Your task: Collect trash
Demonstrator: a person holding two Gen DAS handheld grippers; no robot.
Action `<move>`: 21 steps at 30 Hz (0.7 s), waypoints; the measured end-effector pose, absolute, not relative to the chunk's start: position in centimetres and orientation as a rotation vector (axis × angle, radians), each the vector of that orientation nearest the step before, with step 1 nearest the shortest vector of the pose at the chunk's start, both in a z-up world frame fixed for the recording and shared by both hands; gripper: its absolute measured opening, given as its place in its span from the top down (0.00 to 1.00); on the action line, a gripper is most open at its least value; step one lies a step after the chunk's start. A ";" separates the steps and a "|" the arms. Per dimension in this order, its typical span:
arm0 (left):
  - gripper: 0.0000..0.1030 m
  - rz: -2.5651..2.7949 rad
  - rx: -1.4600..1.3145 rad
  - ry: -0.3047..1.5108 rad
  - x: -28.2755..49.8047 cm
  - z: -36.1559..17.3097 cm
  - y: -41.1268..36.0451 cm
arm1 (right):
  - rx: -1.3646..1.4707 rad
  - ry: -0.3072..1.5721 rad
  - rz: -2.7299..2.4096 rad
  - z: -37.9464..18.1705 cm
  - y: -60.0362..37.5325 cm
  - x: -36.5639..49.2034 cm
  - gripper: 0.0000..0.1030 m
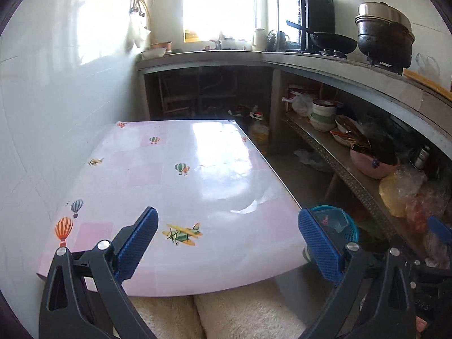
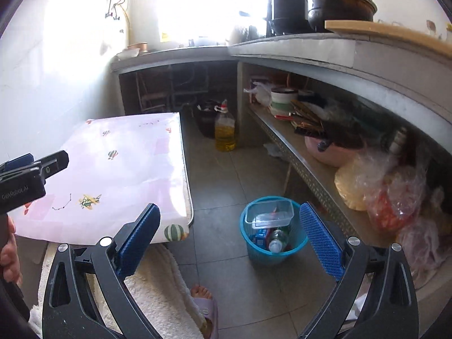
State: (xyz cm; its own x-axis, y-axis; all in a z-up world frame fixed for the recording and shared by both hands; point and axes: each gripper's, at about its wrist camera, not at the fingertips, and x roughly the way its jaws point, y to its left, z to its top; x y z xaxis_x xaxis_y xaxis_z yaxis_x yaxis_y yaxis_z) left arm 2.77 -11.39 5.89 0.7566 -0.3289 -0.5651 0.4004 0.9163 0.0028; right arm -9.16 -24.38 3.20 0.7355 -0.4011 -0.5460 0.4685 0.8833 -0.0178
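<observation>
both pairs of fingers stand wide apart with nothing between them. left gripper (image 1: 227,243) hangs over the near end of the desk (image 1: 180,175), its blue pads spread to either side of a printed yellow aeroplane on the pink, glossy desk cover, which carries balloon and aeroplane prints and a bright window reflection. right gripper (image 2: 230,240) is held above the grey tiled floor (image 2: 226,175), just off the desk's right edge, pads equally spread.

largest thing after the desk is the concrete kitchen counter (image 2: 296,48) running along the far wall and the right side, with a black pot (image 1: 384,36) and a wok (image 1: 333,41) on the stove. under it a metal shelf (image 2: 308,163) holds stacked bowls, a pink basin (image 2: 330,149) and plastic bags (image 2: 392,195).

on the floor, between the desk and the shelf, stands the blue trash basket (image 2: 272,251). it holds the collected trash: a clear plastic container (image 2: 268,212) lying across the top, an empty bottle (image 2: 276,240) and some coloured wrappers below it. in the left wrist view the basket shows only partly behind the right-hand pad.

farther back on the floor stands a jug of yellow oil (image 2: 225,132). a cream fleece blanket (image 2: 158,285) lies at the desk's near end, and a foot in a lilac slipper (image 2: 206,308) rests beside it. a hand (image 2: 10,254) grips the left gripper's handle at the left edge of the right wrist view.
</observation>
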 end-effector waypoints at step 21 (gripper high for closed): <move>0.06 -0.103 0.131 0.815 2.0 0.8 -7.6 | 0.086 0.751 -0.616 -0.3 -22.5 -10.0 0.08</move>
